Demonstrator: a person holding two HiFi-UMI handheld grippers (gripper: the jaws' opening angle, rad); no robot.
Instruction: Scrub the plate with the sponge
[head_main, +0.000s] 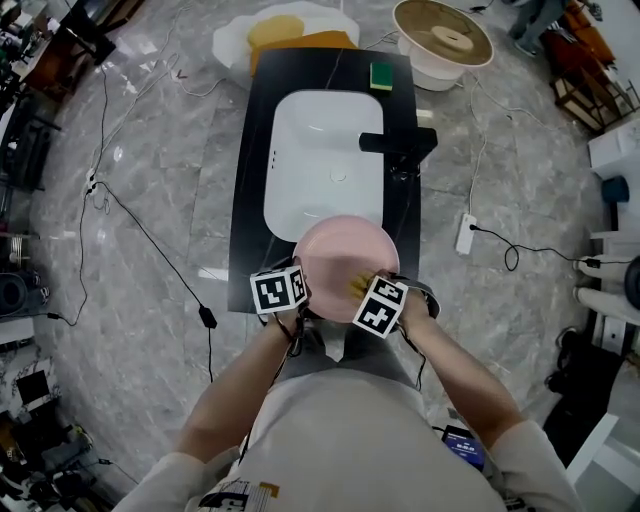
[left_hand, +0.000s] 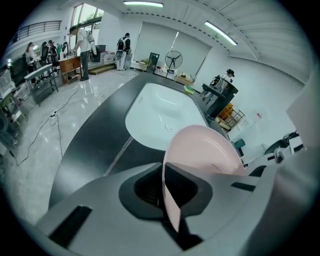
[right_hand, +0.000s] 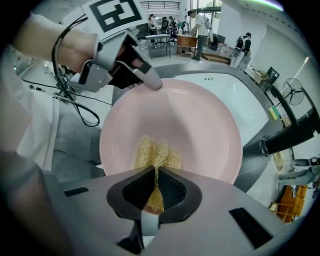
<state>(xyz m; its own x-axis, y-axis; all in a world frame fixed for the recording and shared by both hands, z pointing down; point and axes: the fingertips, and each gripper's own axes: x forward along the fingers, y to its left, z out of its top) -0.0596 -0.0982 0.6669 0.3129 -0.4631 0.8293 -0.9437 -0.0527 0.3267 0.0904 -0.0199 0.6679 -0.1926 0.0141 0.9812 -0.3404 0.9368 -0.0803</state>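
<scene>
A pink plate (head_main: 345, 262) is held tilted over the near edge of the black counter (head_main: 250, 200). My left gripper (head_main: 303, 292) is shut on the plate's left rim; in the left gripper view the rim (left_hand: 170, 200) runs edge-on between the pads of this gripper (left_hand: 167, 192). My right gripper (head_main: 366, 291) is shut on a yellow fibrous sponge (right_hand: 156, 154), which presses against the plate's inner face (right_hand: 200, 125) near its lower rim. In the right gripper view the right gripper's jaws (right_hand: 156, 187) pinch the sponge, and the left gripper (right_hand: 149, 79) shows at the plate's upper left rim.
A white sink basin (head_main: 325, 150) lies beyond the plate, with a black faucet (head_main: 395, 142) at its right. A green-and-yellow sponge (head_main: 381, 76) rests on the counter's far end. A fan (head_main: 442, 40), a power strip (head_main: 466, 232) and cables lie on the floor.
</scene>
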